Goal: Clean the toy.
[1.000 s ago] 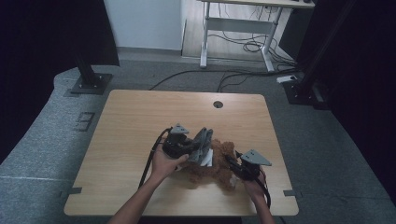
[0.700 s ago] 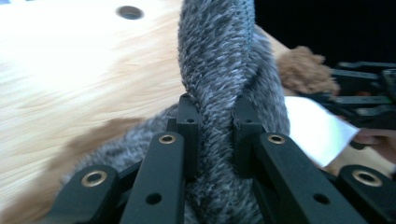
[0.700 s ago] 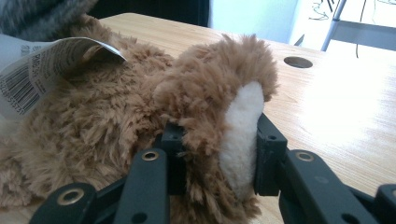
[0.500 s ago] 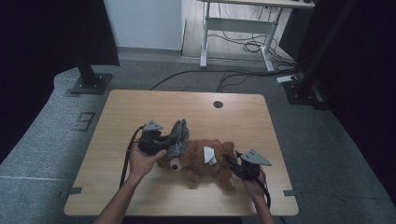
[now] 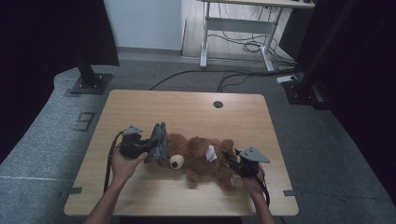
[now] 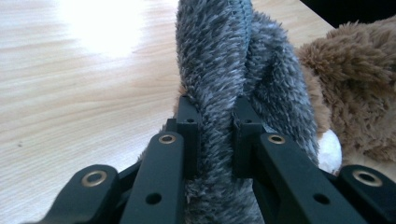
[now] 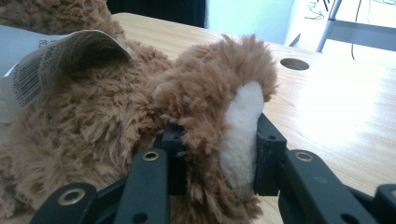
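Grey carpet all round, a white desk frame (image 5: 236, 32) and loose cables (image 5: 243, 44) at the back, black stands either side. Your wooden worktop (image 5: 187, 109) has a round cable hole (image 5: 218, 104) near its far edge.

Teddy bear (image 5: 198, 158) lies on its back across the near half of the worktop, head toward your left hand, legs toward your right. White snout faces up. A white paper tag (image 5: 211, 152) with a barcode sits on its belly; you see it curled at the top left of the right gripper view (image 7: 44, 65).

Your left gripper (image 5: 156, 144) is clamped on a grey furry piece (image 5: 158, 141) at the bear's head end. In the left gripper view that grey piece (image 6: 219, 79) stands up edge-on between the jaws, squeezed thin where the pads (image 6: 189, 135) press on it, with a seam running up its middle. Brown fur of the bear (image 6: 355, 88) lies just to the right of it, touching. Can't tell whether the grey piece is sewn to the bear or separate.

Your right gripper (image 5: 232, 161) is clamped on the bear's foot (image 7: 224, 126): brown fur with a cream sole patch, pinched between both pads. Foot sits upright in the jaws, sole turned to the right in that view. Your right hand (image 5: 252, 179) rests at the near right corner of the worktop.
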